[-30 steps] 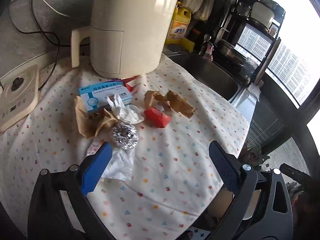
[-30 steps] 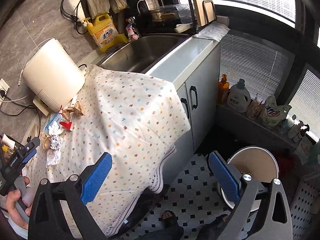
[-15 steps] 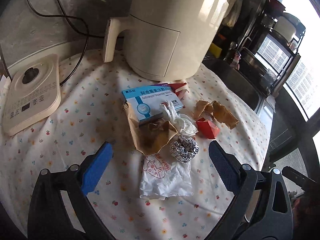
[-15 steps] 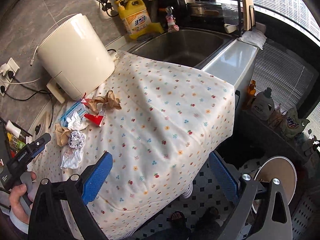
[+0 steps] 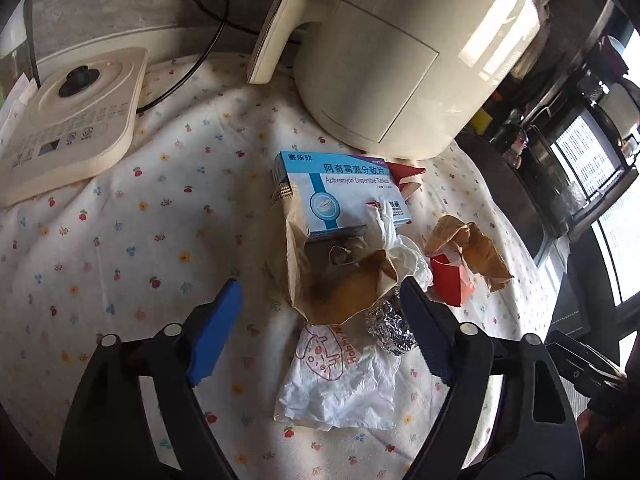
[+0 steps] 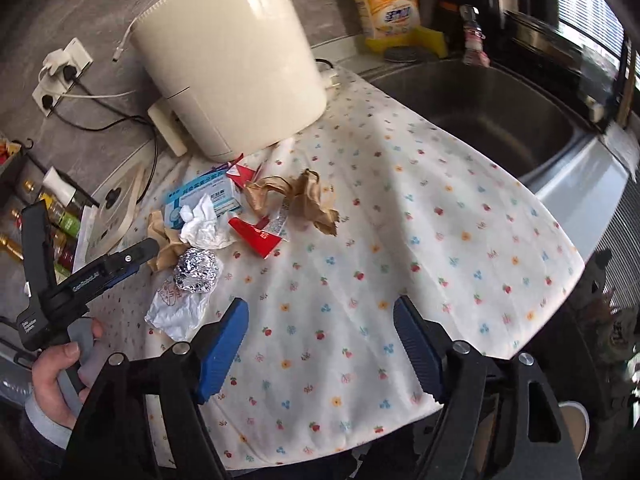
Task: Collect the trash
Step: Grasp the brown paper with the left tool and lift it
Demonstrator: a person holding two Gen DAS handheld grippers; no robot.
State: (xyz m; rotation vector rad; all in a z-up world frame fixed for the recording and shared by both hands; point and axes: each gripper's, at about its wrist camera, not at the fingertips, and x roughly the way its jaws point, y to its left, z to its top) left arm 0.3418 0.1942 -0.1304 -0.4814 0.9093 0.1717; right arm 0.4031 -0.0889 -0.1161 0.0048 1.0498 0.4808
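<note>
A heap of trash lies on the flowered cloth (image 5: 120, 248): a blue medicine box (image 5: 340, 192), a brown paper bag (image 5: 340, 284), a foil ball (image 5: 390, 326), a white printed wrapper (image 5: 340, 384), a white tissue (image 5: 404, 252), a red carton piece (image 5: 450, 284) and crumpled brown paper (image 5: 476, 252). My left gripper (image 5: 320, 332) is open, just above the wrapper, with the brown bag between its fingers. My right gripper (image 6: 320, 348) is open and empty over bare cloth, to the right of the foil ball (image 6: 196, 270) and wrapper (image 6: 176, 308).
A cream air fryer (image 5: 404, 52) stands behind the trash. A flat cream appliance base (image 5: 76, 116) with a cable lies at the left. A steel sink (image 6: 480, 108), a yellow detergent jug (image 6: 388, 4) and wall sockets (image 6: 60, 76) show in the right wrist view.
Both grippers have moved closer to the trash heap. The left gripper now hangs low over the wrapper and bag; the right one has swung in over the cloth.
</note>
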